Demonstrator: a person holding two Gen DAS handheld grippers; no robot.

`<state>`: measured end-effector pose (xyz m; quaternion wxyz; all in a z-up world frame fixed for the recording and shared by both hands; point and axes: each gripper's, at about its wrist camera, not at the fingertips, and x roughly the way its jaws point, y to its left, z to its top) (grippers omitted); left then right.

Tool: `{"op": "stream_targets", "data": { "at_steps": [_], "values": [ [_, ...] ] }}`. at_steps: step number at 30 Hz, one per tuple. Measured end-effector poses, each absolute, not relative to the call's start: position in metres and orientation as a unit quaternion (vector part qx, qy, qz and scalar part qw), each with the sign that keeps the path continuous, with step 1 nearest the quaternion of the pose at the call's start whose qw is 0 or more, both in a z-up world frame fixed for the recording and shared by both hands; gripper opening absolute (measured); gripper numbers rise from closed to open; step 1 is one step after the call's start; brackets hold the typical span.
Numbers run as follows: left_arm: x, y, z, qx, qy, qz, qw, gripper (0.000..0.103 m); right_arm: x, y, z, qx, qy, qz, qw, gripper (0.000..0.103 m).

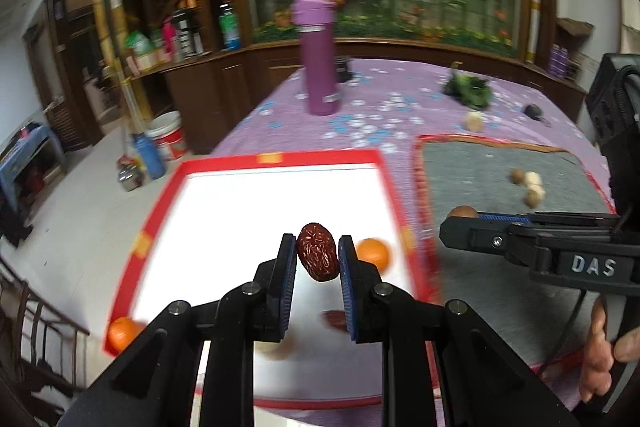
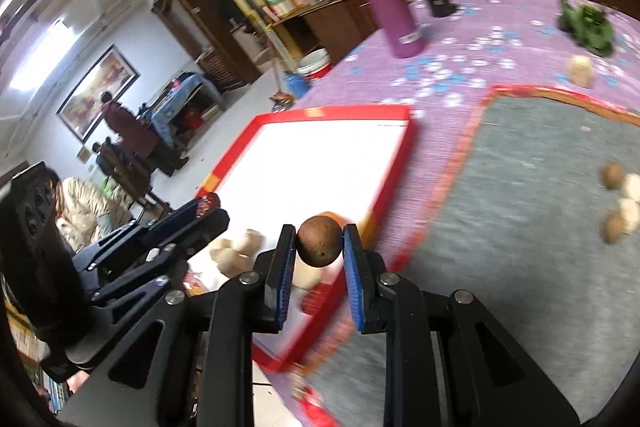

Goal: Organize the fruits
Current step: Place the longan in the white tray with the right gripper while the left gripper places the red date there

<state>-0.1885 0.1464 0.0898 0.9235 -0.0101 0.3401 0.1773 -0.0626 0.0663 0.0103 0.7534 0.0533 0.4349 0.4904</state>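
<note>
So both grippers are loaded right now. The left gripper [image 1: 318, 257] has a wrinkly dark red date [image 1: 318, 257] pinched between its blue pads, held up over the white tray [image 1: 280, 163] with the red rim. Down in that tray there's an orange [image 1: 374, 254] just right of the fingers, another orange [image 1: 120, 334] at the near left corner, plus some blurry pale bits I can't make out. The right gripper [image 2: 319, 242] is clamped on a round brown fruit [image 2: 319, 242], hanging about over the seam between the white tray and the grey mat [image 2: 540, 227]. A few small brown and pale pieces [image 2: 618, 201] sit together on the mat. A purple bottle [image 1: 318, 55] stands upright further back on the purple tablecloth [image 1: 400, 95].
</note>
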Motion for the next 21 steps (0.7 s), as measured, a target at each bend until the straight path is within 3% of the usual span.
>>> {"op": "stream_targets", "data": {
  "at_steps": [21],
  "values": [
    [-0.207, 0.217, 0.047, -0.041, 0.379, 0.275, 0.883, 0.021, -0.091, 0.154, -0.023, -0.004, 0.477, 0.503, 0.721, 0.026]
  ]
}}
